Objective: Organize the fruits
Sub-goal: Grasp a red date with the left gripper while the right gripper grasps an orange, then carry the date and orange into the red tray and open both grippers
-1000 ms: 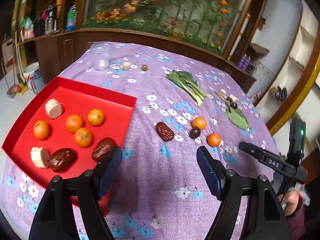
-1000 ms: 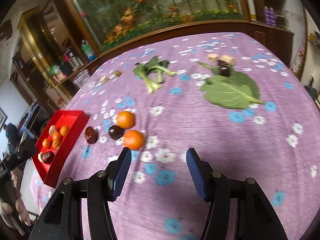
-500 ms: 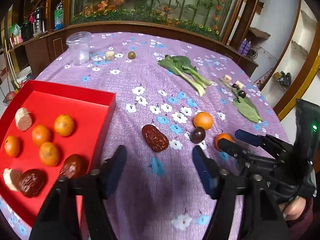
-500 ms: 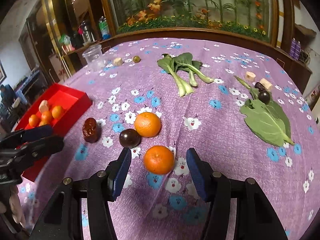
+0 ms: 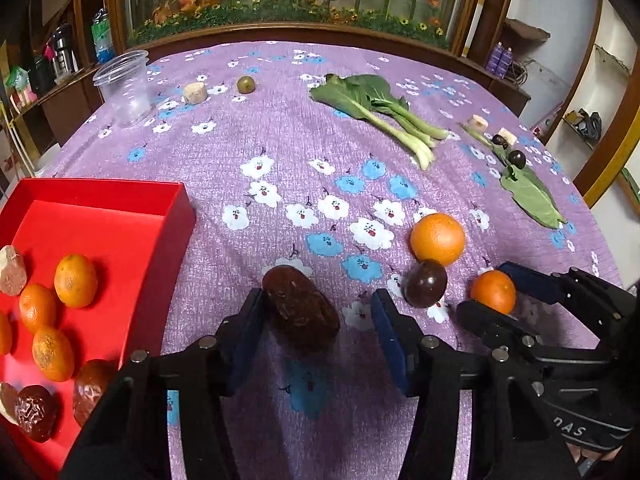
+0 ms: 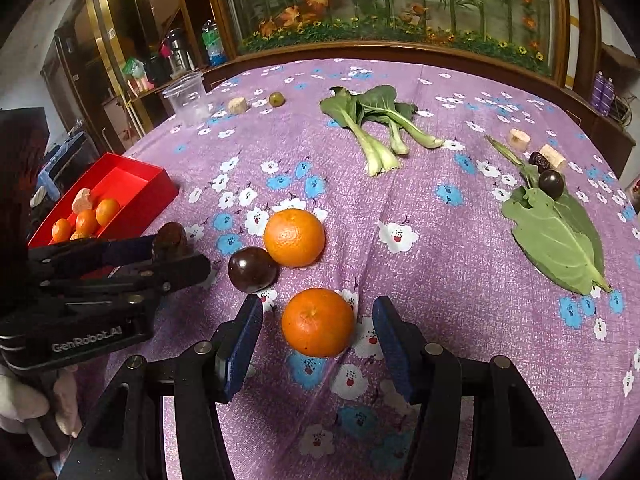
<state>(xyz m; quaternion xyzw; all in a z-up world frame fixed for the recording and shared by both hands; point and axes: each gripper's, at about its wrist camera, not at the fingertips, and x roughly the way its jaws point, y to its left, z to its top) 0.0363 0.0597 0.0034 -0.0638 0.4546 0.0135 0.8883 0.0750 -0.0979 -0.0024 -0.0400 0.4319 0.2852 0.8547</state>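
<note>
Left hand-held gripper (image 5: 318,322) lowered over the purple flowered tablecloth (image 5: 280,148), jaws just narrowing around a wrinkled, glossy dark-brown oblong date (image 5: 300,312). Near-side blue pad apparently brushing the date's flank, far-side pad clearly apart from it; not yet clamped, contact hard to judge from this angle.

Right hand-held gripper (image 6: 318,330) half spread, straddling a small round orange tangerine (image 6: 318,322) with dimpled peel; gaps visible on both sides, pads not touching it.

Just beyond the tangerine: a smooth, shiny dark-purple round fruit (image 6: 252,269) touching a larger pebbled orange (image 6: 294,237). Both resting on the cloth, between the two grippers.

At the left edge, a shallow red rectangular cardboard tray (image 5: 120,216) holding several small tangerines (image 5: 75,280), two more wrinkled brown dates (image 5: 34,412) and a pale cut chunk (image 5: 12,270).

Farther back on the cloth: leafy green bok choy stalks (image 6: 374,124), a broad flat green leaf (image 6: 554,240) with another dark round fruit (image 6: 551,184) at its edge, a clear ribbed plastic cup (image 5: 126,88), a beige cut piece (image 5: 195,93) and a small olive-green round fruit (image 5: 246,84).
</note>
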